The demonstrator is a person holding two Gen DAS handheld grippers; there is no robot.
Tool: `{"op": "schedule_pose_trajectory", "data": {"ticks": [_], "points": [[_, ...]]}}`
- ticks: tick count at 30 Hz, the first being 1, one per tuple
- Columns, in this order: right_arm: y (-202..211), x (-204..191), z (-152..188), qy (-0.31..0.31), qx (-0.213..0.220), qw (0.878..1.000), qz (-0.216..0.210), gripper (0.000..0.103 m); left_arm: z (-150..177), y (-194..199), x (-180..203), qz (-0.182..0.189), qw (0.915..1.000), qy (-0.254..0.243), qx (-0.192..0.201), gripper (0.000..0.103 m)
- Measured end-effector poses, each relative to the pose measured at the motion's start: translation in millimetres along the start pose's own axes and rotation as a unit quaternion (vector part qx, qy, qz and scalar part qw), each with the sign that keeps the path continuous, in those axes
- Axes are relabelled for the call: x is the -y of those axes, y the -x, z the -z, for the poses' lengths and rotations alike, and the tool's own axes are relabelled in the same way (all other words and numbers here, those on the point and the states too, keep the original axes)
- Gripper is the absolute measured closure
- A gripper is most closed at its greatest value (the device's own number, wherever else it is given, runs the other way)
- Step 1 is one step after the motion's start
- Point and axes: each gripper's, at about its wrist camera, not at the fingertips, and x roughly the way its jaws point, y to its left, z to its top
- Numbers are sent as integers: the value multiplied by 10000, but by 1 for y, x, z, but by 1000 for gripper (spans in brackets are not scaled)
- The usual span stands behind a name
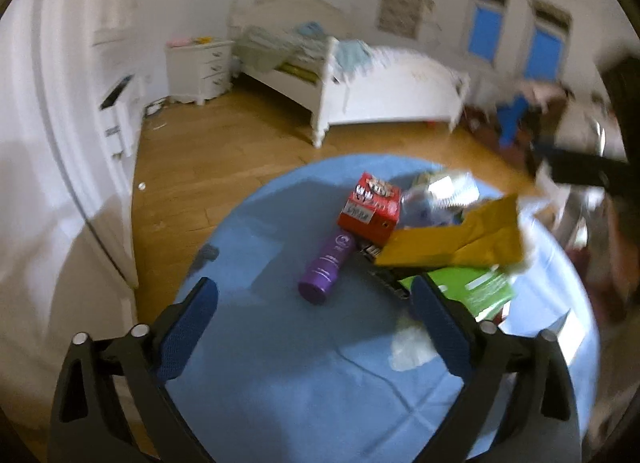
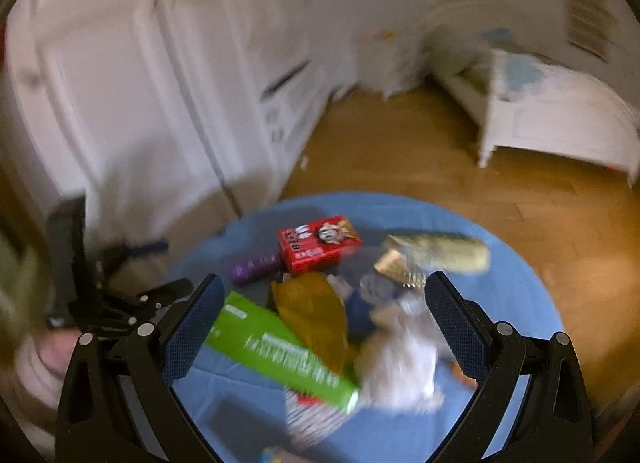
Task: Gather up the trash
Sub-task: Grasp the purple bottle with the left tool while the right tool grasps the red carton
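Trash lies heaped on a round blue cloth-covered table [image 1: 280, 363]: near, a green flat carton [image 2: 280, 347] and crumpled white paper [image 2: 404, 367]; farther, a purple bottle [image 1: 326, 269] and red box [image 1: 370, 209]. Both the left gripper [image 1: 314, 319] and right gripper [image 2: 324, 317] hover wide, empty.

Round table under a blue cloth [image 1: 280, 363], wood floor around it. Ahead of the left gripper's spread fingers: purple bottle [image 1: 326, 268] on its side, red box [image 1: 370, 207] just beyond it. Toward the right finger: yellow bag [image 1: 452, 241] lying over a green packet [image 1: 476, 287]. White crumpled paper [image 2: 404, 363] between the right gripper's fingers.
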Motion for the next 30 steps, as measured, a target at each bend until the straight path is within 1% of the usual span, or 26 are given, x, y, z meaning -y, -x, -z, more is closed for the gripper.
{"op": "schedule_pose_trajectory", "data": {"ticks": [2,4,6,8,10,12,13,15,17,18,19,21,22,23,25,26,28,30], "points": [[-34,-4,-21,218,-451,9986,-190,4,-5,-15,6,163,9992,-309,-186,23],[-66,-5,-35,174,-806,9958,-400,4,-10,-30,3,213,9979,-482,-380,26],[-101,-5,-45,282,-1234,9913,-355,4,-14,-46,1,266,9962,-605,-564,29],[-130,-4,-47,383,-1625,9850,-434,4,-15,-58,-1,327,9943,-703,-727,36],[-147,-6,-46,464,-1874,9800,-489,4,-13,-63,-3,449,9923,-793,-836,37],[-161,-7,-43,698,-2229,9718,-323,4,-12,-68,-1,520,9900,-932,-925,40],[-168,-9,-43,763,-2296,9699,-272,4,-13,-71,1,555,9885,-1005,-981,43],[-172,-7,-42,706,-2438,9667,-318,4,-17,-75,-8,601,9878,-987,-1045,44],[-173,-2,-43,506,-2573,9641,-420,4,-20,-78,-13,670,9877,-870,-1117,53],[-169,0,-44,444,-2612,9631,-466,4,-20,-80,-17,697,9877,-793,-1149,55],[-166,-1,-45,445,-2593,9636,-474,4,-20,-80,-20,722,9882,-734,-1136,60],[-155,3,-57,357,-2516,9658,-509,4,-22,-79,-25,838,9887,-579,-1098,64],[-154,6,-66,300,-2486,9667,-529,4,-22,-79,-28,920,9883,-509,-1104,70],[-152,7,-71,215,-2421,9684,-564,4,-22,-79,-30,1033,9873,-405,-1134,71],[-155,11,-84,-25,-2311,9716,-501,4,-23,-81,-33,1096,9870,-276,-1141,71],[-164,10,-85,-147,-2375,9706,-359,4,-24,-80,-34,1107,9870,-224,-1144,72],[-181,10,-87,-319,-2576,9653,-285,4,-25,-81,-33,1088,9871,-228,-1156,74],[-199,10,-85,-735,-2687,9593,-463,4,-23,-78,-32,1140,9860,-275,-1182,76]]}}
